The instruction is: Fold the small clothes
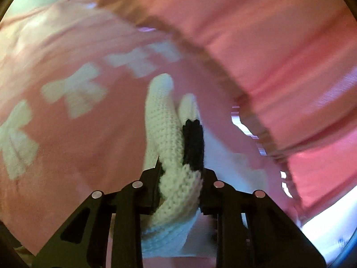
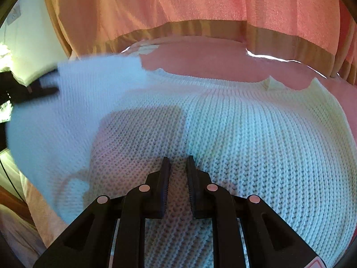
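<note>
pink cloth [image 2: 200,67] with pale bow prints covers the surface; pink curtains [image 2: 200,0] hang behind. one white knit sweater [image 2: 245,134] lies spread on the cloth. left gripper [image 1: 178,163] is clamped on a bunched sweater part with a black trim. right gripper [image 2: 178,163] hovers just over the knit, jaws slightly apart, holding nothing. judged step: folding one side across. next move calls for laying the held part flat over the body.
</note>
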Demonstrator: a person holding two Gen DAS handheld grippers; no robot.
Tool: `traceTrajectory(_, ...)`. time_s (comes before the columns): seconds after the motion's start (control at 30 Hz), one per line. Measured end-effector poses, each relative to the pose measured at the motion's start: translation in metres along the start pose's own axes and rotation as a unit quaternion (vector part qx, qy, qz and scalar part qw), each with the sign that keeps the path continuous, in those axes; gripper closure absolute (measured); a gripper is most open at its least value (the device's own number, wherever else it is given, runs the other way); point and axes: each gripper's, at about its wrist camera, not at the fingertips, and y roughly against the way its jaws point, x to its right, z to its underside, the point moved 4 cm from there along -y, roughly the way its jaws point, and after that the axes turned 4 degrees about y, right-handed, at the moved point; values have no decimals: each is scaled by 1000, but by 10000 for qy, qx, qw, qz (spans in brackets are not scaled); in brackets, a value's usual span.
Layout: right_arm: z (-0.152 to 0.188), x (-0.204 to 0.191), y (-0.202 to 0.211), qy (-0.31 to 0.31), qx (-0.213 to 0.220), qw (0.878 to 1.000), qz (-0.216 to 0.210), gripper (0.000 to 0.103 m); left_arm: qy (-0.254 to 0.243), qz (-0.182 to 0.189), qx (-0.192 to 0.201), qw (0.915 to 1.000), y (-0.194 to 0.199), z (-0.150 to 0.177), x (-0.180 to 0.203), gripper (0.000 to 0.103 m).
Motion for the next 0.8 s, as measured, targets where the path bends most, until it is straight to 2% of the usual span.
traceTrajectory(0.13,3,6,7,-199,72,9996,-187,89,-555,395,36,9977,5,16,65,79)
traceTrajectory(0.2,7,13,22,-407,109,9987,-301,89,-929,531,-29,9943,0,32,103,79)
traceTrajectory(0.27,13,27,48,-506,180,9984,-181,88,-1226,605,-134,9905,-5,50,128,79)
traceTrajectory(0.4,21,69,109,-679,425,9963,301,83,-1666,510,-428,9838,-30,89,153,79)
traceTrajectory(0.5,32,114,147,-1172,640,9901,421,80,-2026,133,-794,9760,-60,122,155,77)
traceTrajectory(0.6,51,150,164,-1650,662,9829,476,75,-2210,-144,-839,9716,-68,145,149,66)
traceTrajectory(0.67,60,166,170,-1938,684,9782,295,69,-2262,-66,-717,9714,-57,149,146,54)
traceTrajectory(0.7,63,169,173,-2019,697,9767,204,67,-2258,11,-646,9720,-48,148,144,35)
traceTrajectory(0.73,63,171,174,-2076,725,9755,112,66,-2229,97,-535,9733,-39,145,143,23)
traceTrajectory(0.8,58,167,175,-2021,805,9760,-102,51,-2056,355,-169,9778,-11,133,136,15)
